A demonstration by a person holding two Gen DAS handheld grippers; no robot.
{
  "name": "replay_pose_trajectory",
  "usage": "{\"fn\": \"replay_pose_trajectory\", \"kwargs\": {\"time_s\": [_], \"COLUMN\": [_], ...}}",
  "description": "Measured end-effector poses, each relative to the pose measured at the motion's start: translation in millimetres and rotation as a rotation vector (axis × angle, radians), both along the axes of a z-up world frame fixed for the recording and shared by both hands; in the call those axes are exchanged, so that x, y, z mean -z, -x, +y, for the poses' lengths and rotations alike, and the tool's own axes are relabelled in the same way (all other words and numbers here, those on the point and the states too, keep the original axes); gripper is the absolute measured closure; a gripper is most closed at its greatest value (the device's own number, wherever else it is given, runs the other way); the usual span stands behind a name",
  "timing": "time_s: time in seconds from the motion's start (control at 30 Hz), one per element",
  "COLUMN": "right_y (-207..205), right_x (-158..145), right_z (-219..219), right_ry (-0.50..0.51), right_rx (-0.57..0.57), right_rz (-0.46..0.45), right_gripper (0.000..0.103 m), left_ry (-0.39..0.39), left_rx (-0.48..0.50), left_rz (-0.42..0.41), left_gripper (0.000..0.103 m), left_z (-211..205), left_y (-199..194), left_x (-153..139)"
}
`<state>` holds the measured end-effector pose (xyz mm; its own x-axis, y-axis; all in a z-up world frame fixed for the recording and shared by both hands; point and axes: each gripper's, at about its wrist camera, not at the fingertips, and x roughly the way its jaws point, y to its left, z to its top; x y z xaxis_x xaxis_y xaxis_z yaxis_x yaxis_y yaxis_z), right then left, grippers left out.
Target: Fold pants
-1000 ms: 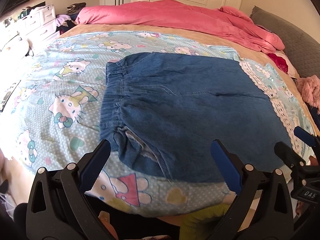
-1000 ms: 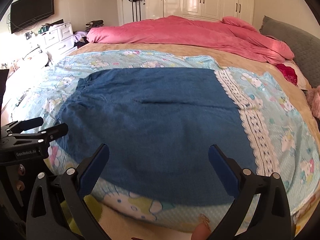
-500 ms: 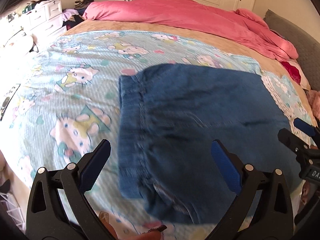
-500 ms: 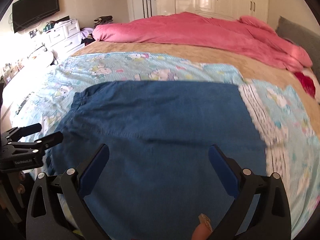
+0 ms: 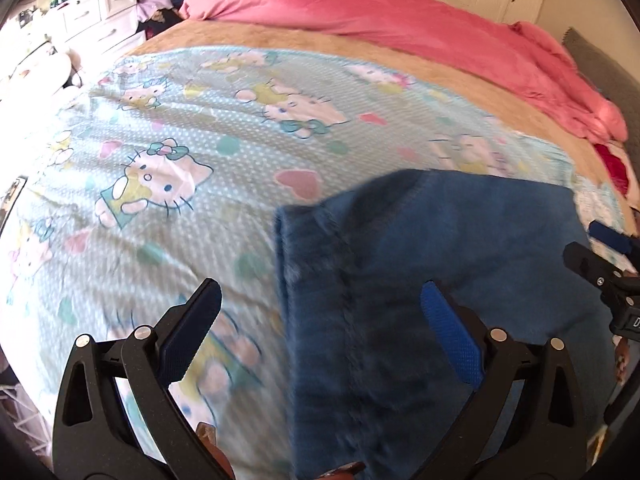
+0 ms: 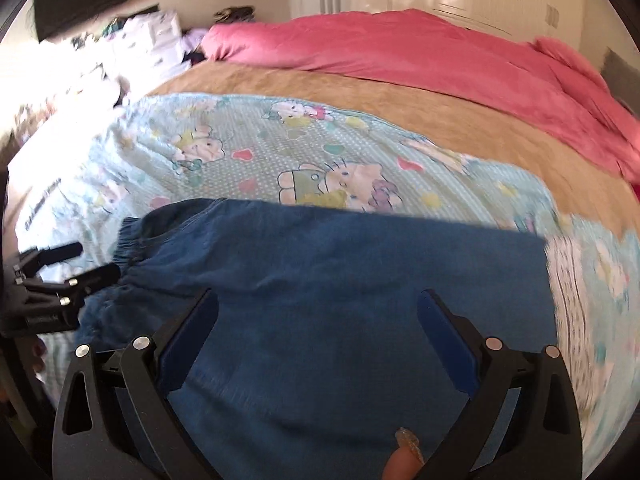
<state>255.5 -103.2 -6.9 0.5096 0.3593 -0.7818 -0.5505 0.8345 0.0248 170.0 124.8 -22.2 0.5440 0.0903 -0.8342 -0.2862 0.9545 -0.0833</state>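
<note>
You are holding your left gripper (image 5: 320, 308) with its jaws spread wide and nothing between them, hovering over the elastic waistband edge of the folded blue denim pants (image 5: 440, 264). One blue-padded finger is hanging above the pale blue cartoon-cat printed sheet (image 5: 168, 152), the other above the denim. You are holding your right gripper (image 6: 318, 312) equally wide apart and empty, poised over the middle of the same pants (image 6: 340, 272). The pants are lying flat as a broad rectangle on the printed sheet (image 6: 224, 148) near the closer edge of the bed, gathered waistband to the left, straight edge to the right beside a white lace-trimmed strip (image 6: 568, 292). Beyond the sheet, a tan blanket (image 6: 400, 96) is showing, and a crumpled pink duvet (image 6: 400, 44) is lying at the far side. Each gripper is appearing at the edge of the other's view.
</note>
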Motion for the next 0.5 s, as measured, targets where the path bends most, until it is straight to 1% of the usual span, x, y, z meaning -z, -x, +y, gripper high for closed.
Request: {"fn": "replay_pose_trajectory", "kwargs": {"time_s": [0.13, 0.2, 0.27, 0.3, 0.4, 0.43, 0.47, 0.5], "right_y": [-33.2, -49.8, -67.9, -76.0, -86.0, -87.1, -87.3, -87.2], "right_x": [14.3, 22.2, 33.1, 39.4, 51.2, 53.0, 54.3, 55.1], "right_z": [28.1, 37.3, 46.3, 49.9, 58.8, 61.0, 63.3, 64.3], "right_ry": [0.094, 0.114, 0.134, 0.153, 0.206, 0.214, 0.217, 0.217], "right_rx": [-0.069, -0.104, -0.147, -0.168, -0.225, -0.24, -0.256, -0.269], "right_rz": [-0.025, -0.016, 0.016, 0.038, 0.04, 0.04, 0.039, 0.042], "right_gripper": [0.004, 0.004, 0.004, 0.004, 0.004, 0.004, 0.004, 0.004], "left_ry": [0.004, 0.016, 0.04, 0.036, -0.027, -0.031, -0.022, -0.017], "left_rx": [-0.015, -0.003, 0.022, 0.03, 0.061, 0.077, 0.096, 0.11], "left_rz": [0.034, 0.044, 0.049, 0.053, 0.067, 0.062, 0.054, 0.046], "left_gripper": [0.009, 0.009, 0.009, 0.009, 0.011, 0.021, 0.037, 0.044], "left_z": [18.4, 24.3, 27.7, 27.2, 20.3, 18.2, 16.5, 15.0], "left_y": [-26.0, -38.0, -47.7, -50.7, -60.9, -62.1, -62.8, -63.2], "left_x": [10.3, 14.2, 18.8, 21.2, 28.3, 29.8, 30.9, 31.0]}}
